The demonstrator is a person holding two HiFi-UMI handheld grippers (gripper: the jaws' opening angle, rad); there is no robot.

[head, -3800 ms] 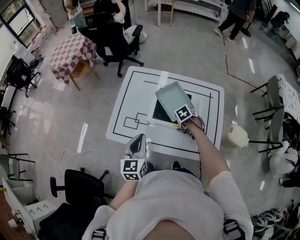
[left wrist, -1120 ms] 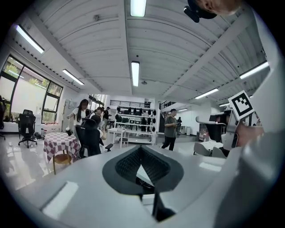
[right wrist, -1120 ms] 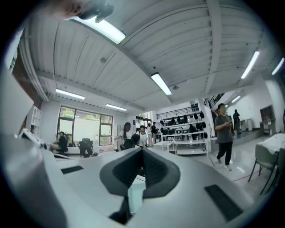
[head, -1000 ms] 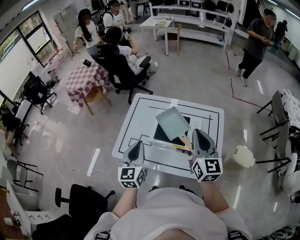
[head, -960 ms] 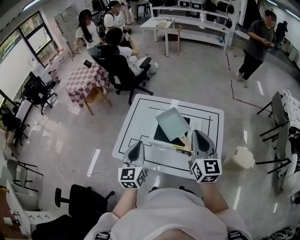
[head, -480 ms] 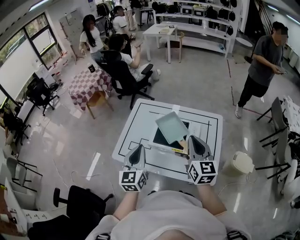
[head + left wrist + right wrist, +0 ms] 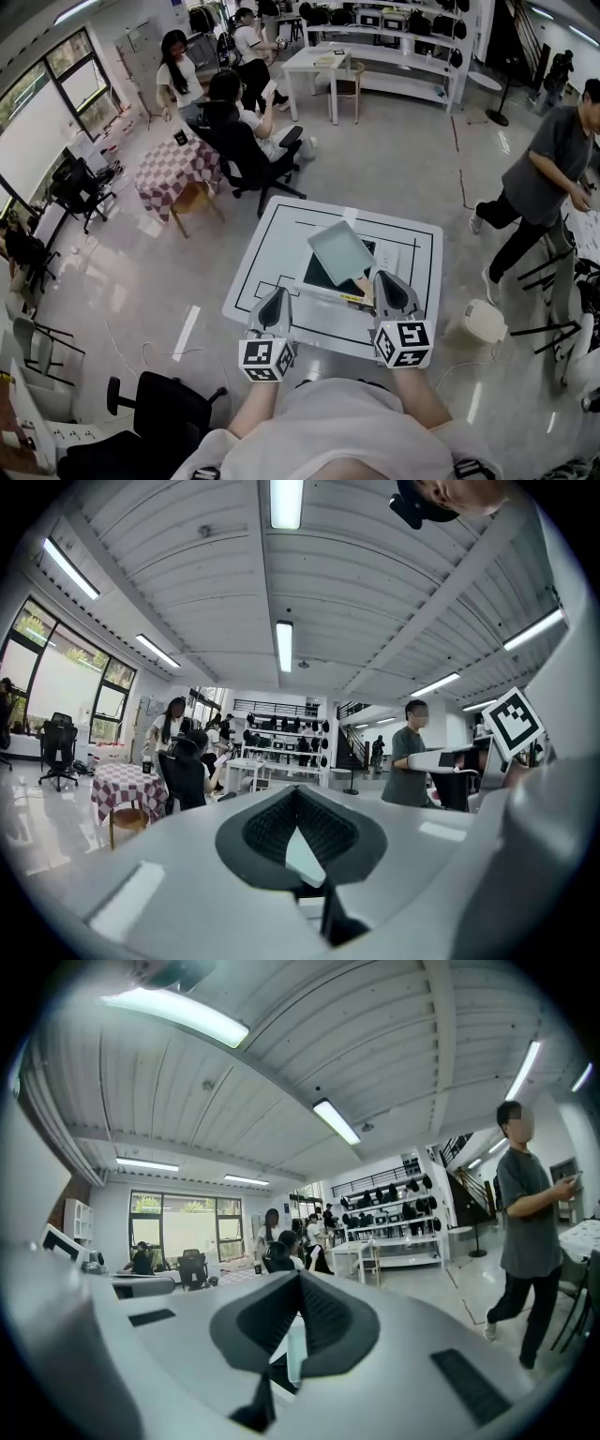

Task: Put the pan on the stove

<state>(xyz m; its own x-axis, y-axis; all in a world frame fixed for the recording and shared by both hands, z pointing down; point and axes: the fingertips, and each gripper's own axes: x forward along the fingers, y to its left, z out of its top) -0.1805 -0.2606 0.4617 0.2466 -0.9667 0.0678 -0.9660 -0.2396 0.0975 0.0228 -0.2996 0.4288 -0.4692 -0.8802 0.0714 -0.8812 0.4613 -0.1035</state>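
A pale square pan [image 7: 341,251] with a wooden handle lies on the black stove [image 7: 322,278] in the middle of the white table [image 7: 272,239]. Neither gripper touches it. Held level in front of the person's chest are my left gripper [image 7: 276,298] and my right gripper [image 7: 386,280], both at the table's near edge. The right one is just short of the pan's handle. In the left gripper view the jaws of the left gripper [image 7: 296,795] meet with nothing between them. The right gripper [image 7: 300,1281] is likewise shut and holds nothing.
A person [image 7: 548,183] walks by close to the table's right side. Several people sit or stand by a black chair [image 7: 246,150] and a checkered table [image 7: 173,161] at the back left. A black office chair [image 7: 159,412] stands at the near left, a white bin [image 7: 483,323] at the right.
Earlier the right gripper was at the pan's handle; it has drawn back to the near edge. The pan has stayed on the stove. The person at the right has walked closer.
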